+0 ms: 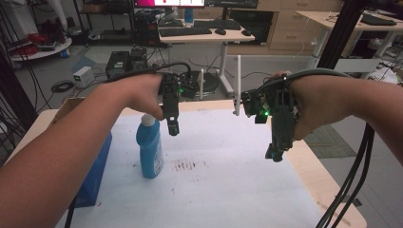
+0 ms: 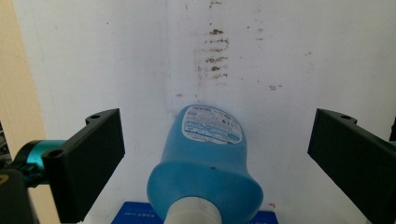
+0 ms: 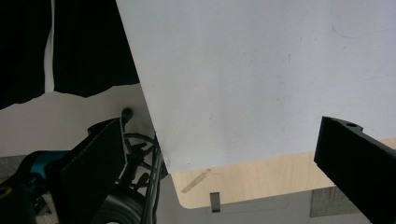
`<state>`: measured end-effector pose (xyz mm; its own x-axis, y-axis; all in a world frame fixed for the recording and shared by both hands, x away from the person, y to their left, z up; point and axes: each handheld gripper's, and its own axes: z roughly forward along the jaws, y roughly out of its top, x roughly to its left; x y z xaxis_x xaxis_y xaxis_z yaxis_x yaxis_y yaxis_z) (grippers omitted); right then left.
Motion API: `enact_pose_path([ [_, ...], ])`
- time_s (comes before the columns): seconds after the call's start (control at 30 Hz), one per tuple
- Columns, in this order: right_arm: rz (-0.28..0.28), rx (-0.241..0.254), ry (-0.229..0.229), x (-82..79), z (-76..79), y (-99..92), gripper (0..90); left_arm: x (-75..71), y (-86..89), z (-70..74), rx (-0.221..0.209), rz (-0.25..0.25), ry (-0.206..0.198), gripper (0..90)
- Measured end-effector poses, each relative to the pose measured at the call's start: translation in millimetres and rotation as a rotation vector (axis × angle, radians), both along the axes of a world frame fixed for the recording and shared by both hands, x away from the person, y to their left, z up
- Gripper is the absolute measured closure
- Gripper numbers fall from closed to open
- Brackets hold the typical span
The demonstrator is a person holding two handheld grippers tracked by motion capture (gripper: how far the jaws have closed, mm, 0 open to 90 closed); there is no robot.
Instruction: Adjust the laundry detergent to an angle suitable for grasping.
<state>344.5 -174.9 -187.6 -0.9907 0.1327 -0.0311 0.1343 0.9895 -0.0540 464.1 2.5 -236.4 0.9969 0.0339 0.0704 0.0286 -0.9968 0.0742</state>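
One container: a blue bottle (image 1: 150, 153) stands upright on the white sheet (image 1: 228, 190), left of the table's middle in the high view.
Bottle cap: a white cap (image 1: 148, 120) tops it; whether anything is inside cannot be told through the blue plastic.
Bottle label: in the left gripper view a pale printed label (image 2: 211, 125) shows on the bottle's (image 2: 205, 172) side.
Second blue thing: a flat blue box (image 1: 95, 171) stands just left of the bottle, partly behind the person's left forearm; its top edge shows beneath the bottle in the left gripper view (image 2: 135, 213).
Left gripper: the left gripper (image 1: 173, 128) hangs pointing down, just right of the cap and above the sheet; its jaws stand wide, and in its own view the bottle lies between them with clear gaps on both sides, untouched.
Right gripper: the right gripper (image 1: 275, 154) hangs pointing down over the right part of the table, well apart from the bottle; in the right gripper view its jaws are spread wide with nothing between them.
Sheet marks: a patch of dark smudges (image 1: 186, 165) lies just right of the bottle's foot.
Table edges: bare wood (image 1: 328, 190) runs along the right side beyond the sheet; in the right gripper view the sheet's corner (image 3: 173, 168) ends near the table's rounded corner.
Open room: the sheet between the bottle and the right gripper is bare apart from the smudges.
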Motion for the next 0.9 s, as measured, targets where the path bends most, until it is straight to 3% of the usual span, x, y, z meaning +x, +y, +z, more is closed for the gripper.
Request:
enact_pose_path([
  [0.47,-0.009,0.010,-0.016,0.7,2.0,-7.5,1.2,0.3,-2.6,-1.2,0.010,0.004,0.011,3.7],
  [0.73,0.002,0.002,-0.019,-2.6,3.5,-3.1,1.2,-2.9,1.3,7.2,-0.014,0.006,0.005,3.7],
  [0.9,-0.003,0.009,-0.032,-7.4,7.5,-0.2,1.2,-5.2,2.7,9.4,-0.006,-0.001,-0.001,3.7],
])
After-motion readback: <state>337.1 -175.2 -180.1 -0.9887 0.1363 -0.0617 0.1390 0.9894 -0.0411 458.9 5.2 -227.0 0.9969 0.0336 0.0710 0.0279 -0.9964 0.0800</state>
